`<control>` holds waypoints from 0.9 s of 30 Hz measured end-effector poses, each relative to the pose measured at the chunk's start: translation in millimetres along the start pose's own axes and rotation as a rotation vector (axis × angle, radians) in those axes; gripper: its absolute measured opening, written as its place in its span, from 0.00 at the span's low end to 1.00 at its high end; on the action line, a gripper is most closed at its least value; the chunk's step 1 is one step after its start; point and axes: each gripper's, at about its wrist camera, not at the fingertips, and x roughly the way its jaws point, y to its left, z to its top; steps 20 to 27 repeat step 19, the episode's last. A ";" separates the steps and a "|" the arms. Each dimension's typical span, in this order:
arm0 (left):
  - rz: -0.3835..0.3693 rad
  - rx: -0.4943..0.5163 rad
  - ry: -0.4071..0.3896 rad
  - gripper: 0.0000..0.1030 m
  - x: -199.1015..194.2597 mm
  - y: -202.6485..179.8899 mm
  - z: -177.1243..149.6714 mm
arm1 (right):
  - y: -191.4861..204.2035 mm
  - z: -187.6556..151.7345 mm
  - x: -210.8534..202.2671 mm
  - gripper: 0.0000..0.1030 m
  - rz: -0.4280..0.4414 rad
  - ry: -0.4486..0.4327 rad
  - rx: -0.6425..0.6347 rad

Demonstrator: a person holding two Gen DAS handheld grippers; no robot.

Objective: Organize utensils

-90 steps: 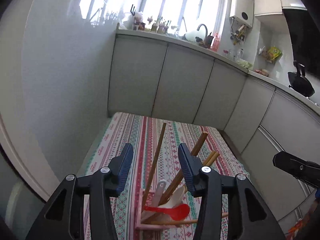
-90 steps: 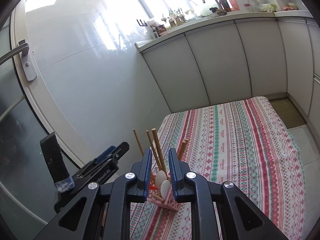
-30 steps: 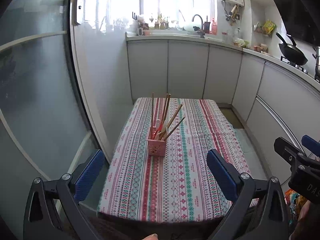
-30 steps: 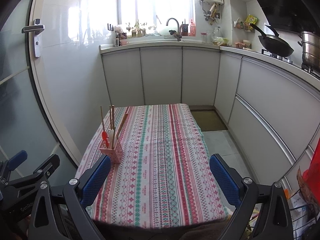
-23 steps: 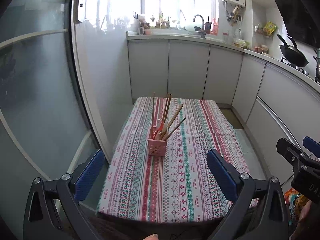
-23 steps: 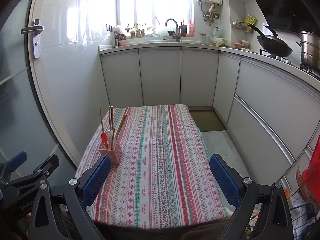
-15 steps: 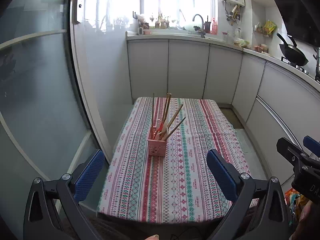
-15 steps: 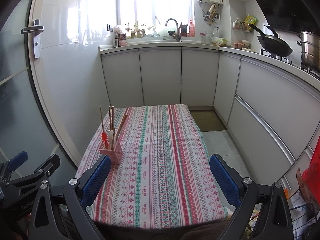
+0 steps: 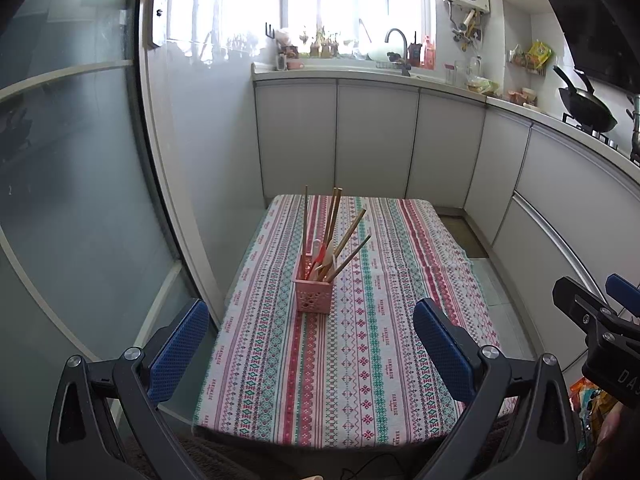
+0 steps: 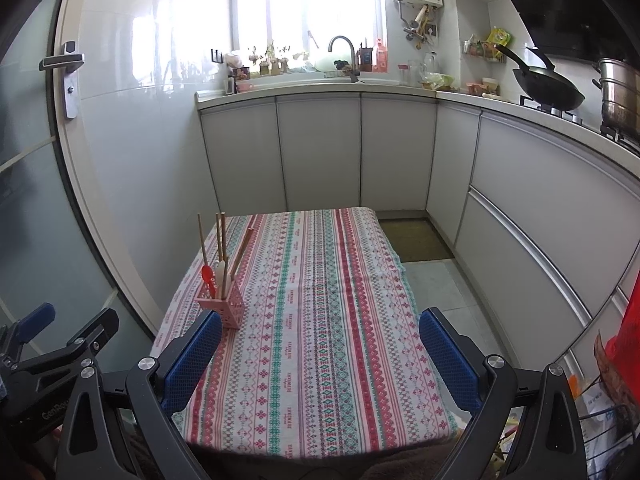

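Observation:
A pink utensil holder (image 9: 313,295) stands upright on the striped tablecloth (image 9: 360,360), left of the table's middle. It holds several wooden chopsticks (image 9: 334,224), a red spoon and a white spoon. It also shows in the right wrist view (image 10: 224,306), with the red spoon (image 10: 207,274) sticking up. My left gripper (image 9: 312,354) is open and empty, held back over the table's near edge. My right gripper (image 10: 320,360) is open and empty too, to the right of the holder.
The table stands in a narrow kitchen with a glass door (image 9: 72,200) on the left and grey cabinets (image 10: 320,152) behind and to the right. A wok (image 10: 548,88) and a pot sit on the stove. A mat (image 10: 416,240) lies on the floor beyond the table.
Three seconds ago both grippers were close over the holder, the right one nearly shut around it. Both have pulled back and opened wide. In the last second nothing has moved.

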 end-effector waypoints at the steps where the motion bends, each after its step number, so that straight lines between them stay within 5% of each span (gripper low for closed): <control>1: 0.001 0.000 0.001 1.00 0.0 -0.1 -0.1 | 0.5 0.0 0.4 0.97 0.001 0.000 0.000; 27: 0.000 -0.002 0.015 1.00 8.4 -2.8 -1.2 | 4.2 -1.2 12.7 0.97 0.000 0.014 0.001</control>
